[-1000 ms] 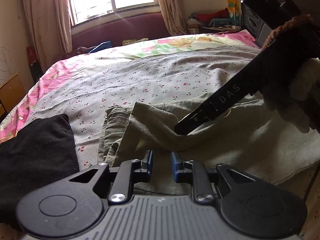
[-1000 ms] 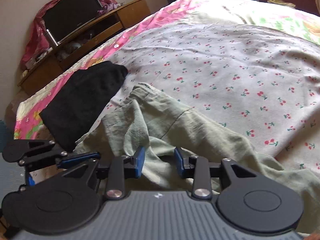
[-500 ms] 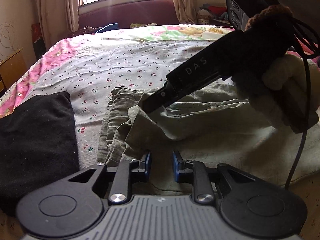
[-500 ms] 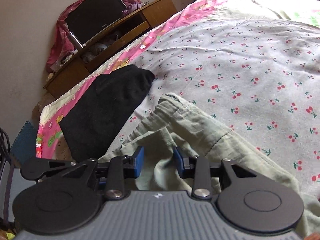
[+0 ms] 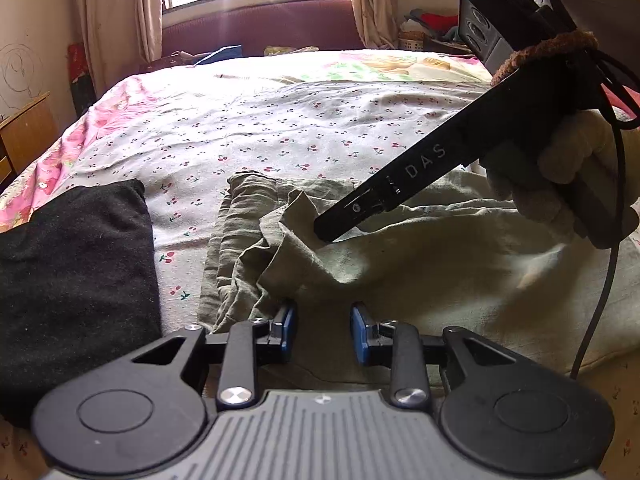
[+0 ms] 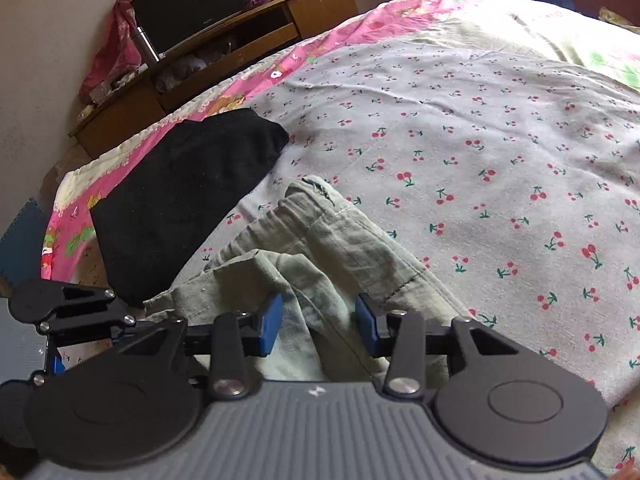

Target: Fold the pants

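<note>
Olive-green pants (image 5: 420, 264) lie rumpled on the cherry-print sheet (image 5: 280, 136), waistband bunched at the left. My left gripper (image 5: 323, 332) hovers at the pants' near edge. Its jaws are opening and the blue pads stand apart, with cloth below them, not pinched. My right gripper (image 6: 319, 328) is over the bunched waistband (image 6: 320, 232). Its jaws are opening too, and a loose fold lies between the pads without being pressed. In the left wrist view the right gripper (image 5: 324, 234) reaches in from the right, its tip at a raised fold, held by a gloved hand (image 5: 568, 184).
A folded black garment (image 5: 72, 272) lies on the bed left of the pants, also the black garment (image 6: 180, 196) in the right wrist view. A wooden cabinet (image 6: 224, 52) stands beyond the bed's left side. A cable (image 5: 600, 304) hangs from the right gripper.
Both grippers' blue pads have spread wider apart. The right gripper swung left across the pants toward the bunched waistband, then eased back a little. The waistband fold has shifted.
</note>
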Available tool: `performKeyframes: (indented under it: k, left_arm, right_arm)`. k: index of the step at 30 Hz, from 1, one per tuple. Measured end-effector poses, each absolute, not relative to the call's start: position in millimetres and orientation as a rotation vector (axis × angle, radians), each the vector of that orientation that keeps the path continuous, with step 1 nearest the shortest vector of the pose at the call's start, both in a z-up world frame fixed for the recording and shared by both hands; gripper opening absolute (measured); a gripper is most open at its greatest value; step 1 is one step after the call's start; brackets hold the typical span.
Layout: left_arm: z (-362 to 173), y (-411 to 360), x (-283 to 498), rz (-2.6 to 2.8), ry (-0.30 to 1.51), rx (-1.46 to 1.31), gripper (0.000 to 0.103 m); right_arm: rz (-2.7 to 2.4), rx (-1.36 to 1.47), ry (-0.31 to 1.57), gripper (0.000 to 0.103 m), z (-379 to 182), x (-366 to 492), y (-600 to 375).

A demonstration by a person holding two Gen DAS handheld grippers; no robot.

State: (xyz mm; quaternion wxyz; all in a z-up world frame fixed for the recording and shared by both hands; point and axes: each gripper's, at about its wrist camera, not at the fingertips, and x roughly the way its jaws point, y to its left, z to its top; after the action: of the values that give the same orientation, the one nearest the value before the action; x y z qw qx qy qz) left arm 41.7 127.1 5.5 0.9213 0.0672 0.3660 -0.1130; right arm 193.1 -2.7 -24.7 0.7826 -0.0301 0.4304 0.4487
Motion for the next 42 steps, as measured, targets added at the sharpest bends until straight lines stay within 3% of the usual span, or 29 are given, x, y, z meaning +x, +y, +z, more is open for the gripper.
performKeyframes:
  k: [5,8,9,13,16,22,26,27,29,31,34,36,42]
  left_arm:
    - [5,125,41,-0.239,0.753,0.15,0.045]
    - [6,127,40,-0.236,0.747,0.139,0.046]
    - [7,128,40,-0.235,0.745,0.132,0.046]
    - [7,130,41,-0.237,0.742,0.112,0.047]
    - [2,128,47,-0.224,0.787,0.125,0.048]
    - [6,124,41,-0.199,0.752,0.171,0.049]
    - [18,126,34,-0.207,0.685,0.148,0.059]
    - [19,125,35,-0.21,0.692,0.145,0.06]
    - [13,120,38,-0.215,0.73,0.165,0.062]
    - [3,114,45,-0.224,0.816,0.207,0.064]
    - [3,111,45,-0.228,0.829,0.233,0.064]
    - [4,108,41,-0.217,0.829,0.266,0.064]
    - [17,88,18,-0.262,0.777,0.291,0.064]
  right_arm:
    - [1.008,-0.228,0.887,0.042,-25,186,20]
    - [1.008,-0.181,0.904,0.005,-20,188,25]
    - [0.998,-0.138,0.891,0.003,-13,186,23]
    - [0.954,0.07,0.816,0.003,9,188,1]
    - [0.801,0.016,0.773,0.01,-2,197,4]
    - [0.72,0.019,0.726,0.01,9,195,-7]
    - [0.821,-0.013,0.708,0.011,28,149,-26]
    - [0.851,0.002,0.746,0.018,24,141,-28]
    - [0.837,0.005,0.843,0.02,2,129,-22]
    - [0.725,-0.022,0.866,0.02,-22,130,-17]
    - [0.543,0.108,0.881,0.011,-43,146,-41]
    - [0.493,0.231,0.862,0.021,-33,142,-67]
    - [0.33,0.299,0.718,0.03,8,80,-165]
